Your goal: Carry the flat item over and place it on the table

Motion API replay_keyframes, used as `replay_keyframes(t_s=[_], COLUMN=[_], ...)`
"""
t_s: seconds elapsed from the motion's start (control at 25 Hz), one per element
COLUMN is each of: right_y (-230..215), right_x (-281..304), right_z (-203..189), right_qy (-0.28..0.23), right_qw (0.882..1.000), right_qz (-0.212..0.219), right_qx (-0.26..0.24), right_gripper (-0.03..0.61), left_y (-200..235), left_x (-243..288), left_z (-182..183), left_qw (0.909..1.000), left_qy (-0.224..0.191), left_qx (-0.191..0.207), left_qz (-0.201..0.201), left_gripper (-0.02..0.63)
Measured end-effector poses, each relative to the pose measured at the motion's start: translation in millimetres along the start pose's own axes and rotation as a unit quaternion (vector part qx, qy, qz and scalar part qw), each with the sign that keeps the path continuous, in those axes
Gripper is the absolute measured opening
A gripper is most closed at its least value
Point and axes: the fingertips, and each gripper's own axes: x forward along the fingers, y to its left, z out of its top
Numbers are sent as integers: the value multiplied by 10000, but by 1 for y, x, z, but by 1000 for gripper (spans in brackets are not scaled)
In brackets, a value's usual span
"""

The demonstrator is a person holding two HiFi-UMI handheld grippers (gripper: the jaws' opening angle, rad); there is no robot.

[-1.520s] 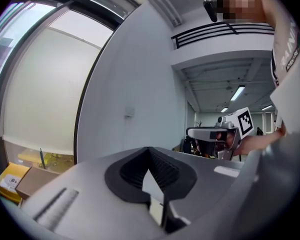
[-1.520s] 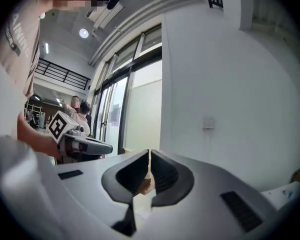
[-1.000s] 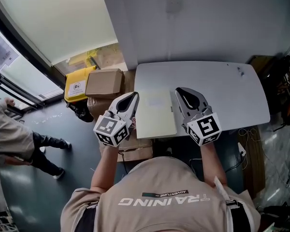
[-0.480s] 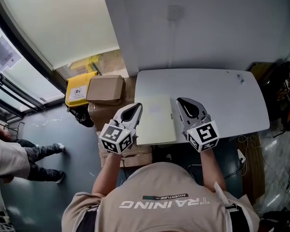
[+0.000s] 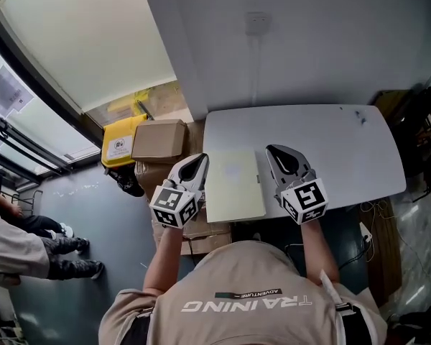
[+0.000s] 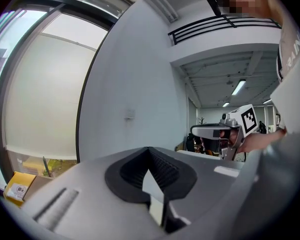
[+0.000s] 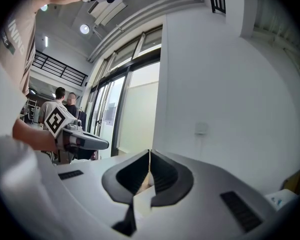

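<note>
Both edges pinched: left gripper (image 5: 200,159) and right gripper (image 5: 271,152) clamp the flat item (image 5: 233,184); we'd guess light, thin, fairly stiff.

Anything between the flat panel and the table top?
Nothing visible. The pale flat rectangular panel, gripped by the left claw and right claw, hangs over the near edge of the light grey table; only small dark specks sit near its far right corner.
</note>
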Motion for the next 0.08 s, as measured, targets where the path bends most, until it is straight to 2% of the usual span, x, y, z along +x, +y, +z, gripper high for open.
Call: replay_keyframes(t_s=[0.08], right_y=[-5], right_x=[4], right_z=[-1], right_qy=[20], right_qw=[10000], right_qz=[33], right_qx=[-39], right_gripper=[11], left_y=[5], left_x=[5], left_z=[5], left_qw=[10000], left_qy=[-56], left_qx=[-13], left_qz=[35], left_gripper=[6])
